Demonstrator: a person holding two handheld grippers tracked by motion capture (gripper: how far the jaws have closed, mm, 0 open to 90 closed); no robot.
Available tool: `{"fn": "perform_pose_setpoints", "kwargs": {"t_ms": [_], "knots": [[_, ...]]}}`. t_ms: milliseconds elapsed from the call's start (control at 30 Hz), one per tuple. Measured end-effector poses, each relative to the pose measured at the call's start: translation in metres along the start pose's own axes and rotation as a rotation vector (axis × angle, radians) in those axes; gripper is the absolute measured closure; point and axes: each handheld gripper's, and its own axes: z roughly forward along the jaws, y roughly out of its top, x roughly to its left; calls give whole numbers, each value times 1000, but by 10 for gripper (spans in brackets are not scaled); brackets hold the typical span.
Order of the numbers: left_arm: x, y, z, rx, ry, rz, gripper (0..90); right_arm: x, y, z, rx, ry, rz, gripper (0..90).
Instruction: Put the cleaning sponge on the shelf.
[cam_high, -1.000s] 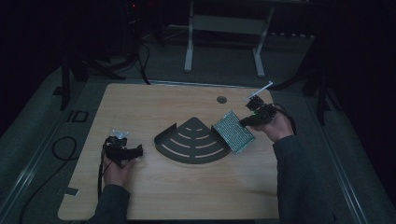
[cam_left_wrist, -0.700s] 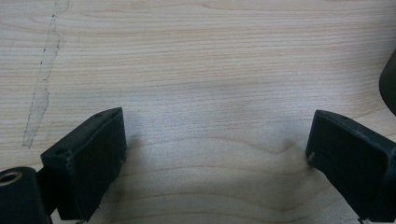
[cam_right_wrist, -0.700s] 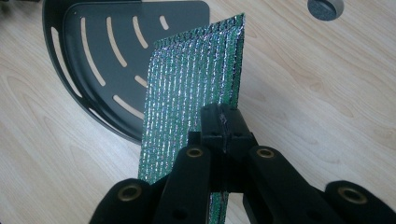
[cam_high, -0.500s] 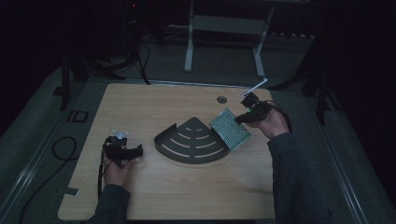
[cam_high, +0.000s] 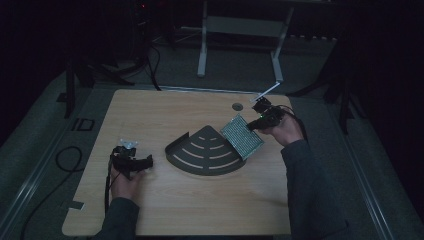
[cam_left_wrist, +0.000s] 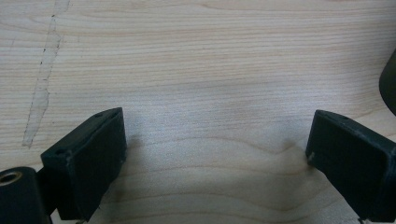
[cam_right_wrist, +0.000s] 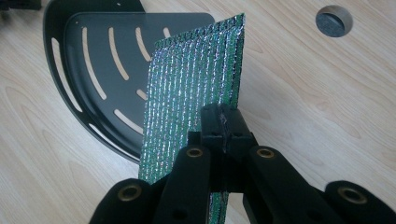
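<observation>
Spanning the scene, the wooden table (cam_high: 165, 210) carries a black fan-shaped slotted tray (cam_high: 205, 155) near its middle. Tilted over the tray's right edge is a green shimmering pouch (cam_right_wrist: 191, 88), clamped by its lower edge in the right gripper (cam_right_wrist: 225, 126), whose 2 jaws press tight together on it. Well apart, the left gripper (cam_left_wrist: 215, 149) rests low over bare wood, jaws spread wide around nothing.
</observation>
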Motion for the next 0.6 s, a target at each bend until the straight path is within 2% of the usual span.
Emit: {"fn": "perform_pose_setpoints", "kwargs": {"t_ms": [300,600], "knots": [[0,0,0,0,0,0,54,5,8,11,15,-2,-20,898],[0,0,0,0,0,0,54,5,12,20,17,4,-17,897]]}}
